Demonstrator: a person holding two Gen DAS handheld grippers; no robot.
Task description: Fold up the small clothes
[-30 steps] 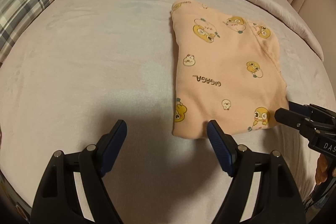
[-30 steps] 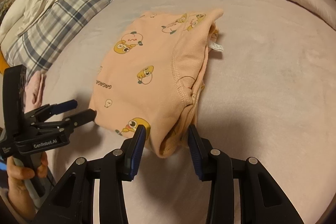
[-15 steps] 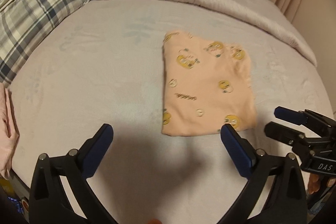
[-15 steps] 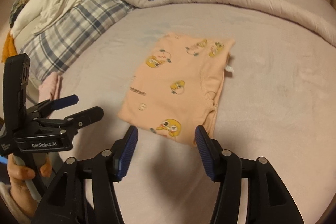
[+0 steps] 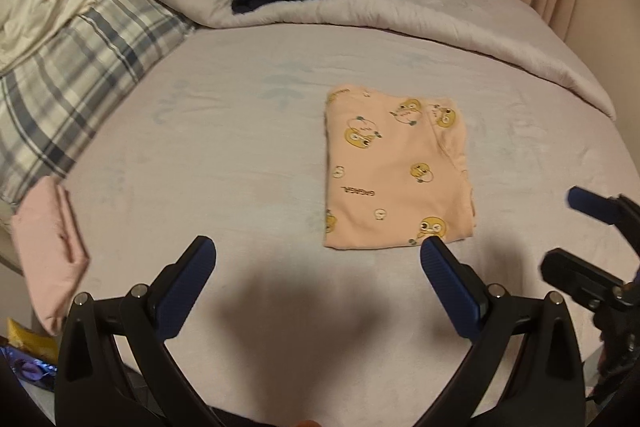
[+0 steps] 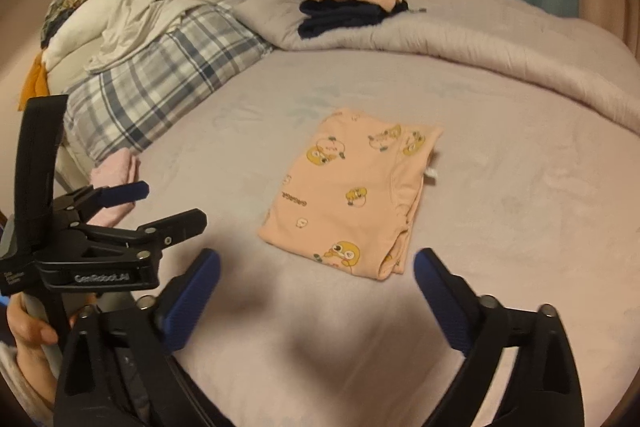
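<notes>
Lilac bed (image 5: 224,163) carries a folded peach garment (image 5: 396,175) lying flat; left tongs (image 5: 318,255) spread wide, empty; right tongs (image 6: 316,267) opening, nothing between them.

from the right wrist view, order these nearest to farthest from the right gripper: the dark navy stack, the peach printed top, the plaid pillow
From the right gripper:
1. Peach printed top, folded flat on the bed just ahead of the open fingertips, apart from them.
2. Plaid pillow, farther back on the left.
3. Dark navy stack, on the rolled grey blanket at the far side, under another peach garment.
</notes>
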